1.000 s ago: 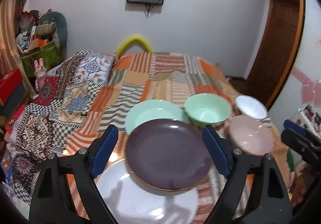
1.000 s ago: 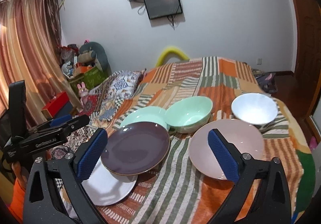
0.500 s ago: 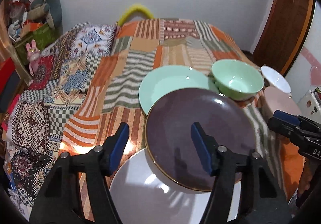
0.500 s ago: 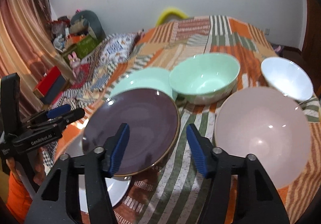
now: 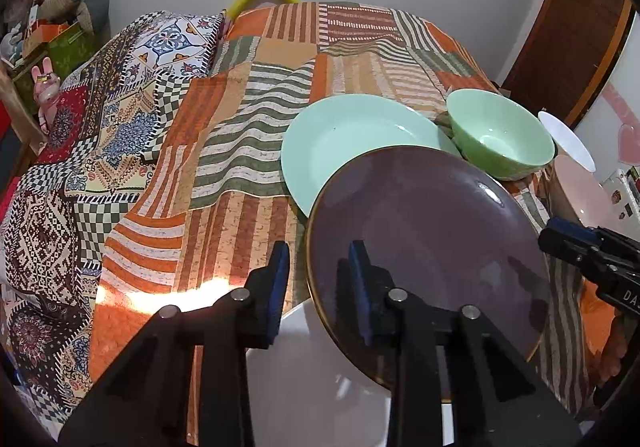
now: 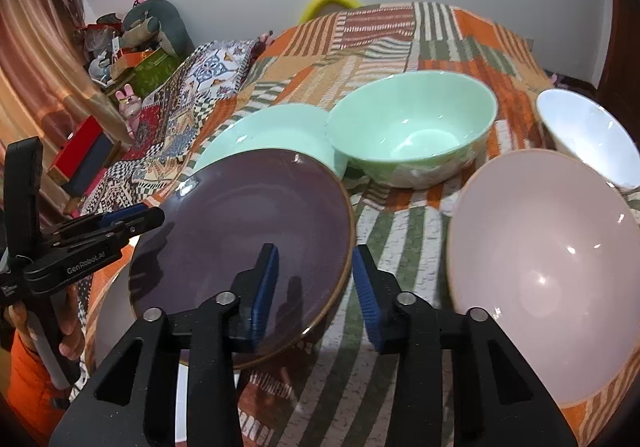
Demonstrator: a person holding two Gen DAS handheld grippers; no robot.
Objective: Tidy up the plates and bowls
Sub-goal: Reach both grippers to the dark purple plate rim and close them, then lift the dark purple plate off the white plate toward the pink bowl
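Observation:
A dark purple plate [image 5: 432, 239] [image 6: 248, 227] lies on the patchwork bedspread, overlapping a white plate [image 5: 320, 387] [image 6: 108, 327] and a mint green plate [image 5: 352, 139] [image 6: 276, 127]. My left gripper [image 5: 316, 279] straddles the purple plate's left rim, jaws partly closed, one pad on each side of the rim and apart from it. My right gripper [image 6: 314, 283] straddles its right rim the same way. A mint green bowl [image 6: 416, 127], a pink bowl [image 6: 540, 267] and a white bowl [image 6: 588, 135] stand to the right.
The patchwork bedspread [image 5: 240, 107] covers the bed out to the far wall. Toys and boxes [image 6: 132, 47] are piled at the left by a curtain. A wooden door [image 5: 568, 31] is at the right.
Both grippers have come down and forward to the purple plate and their jaws have narrowed from wide open to a small gap around its rim.

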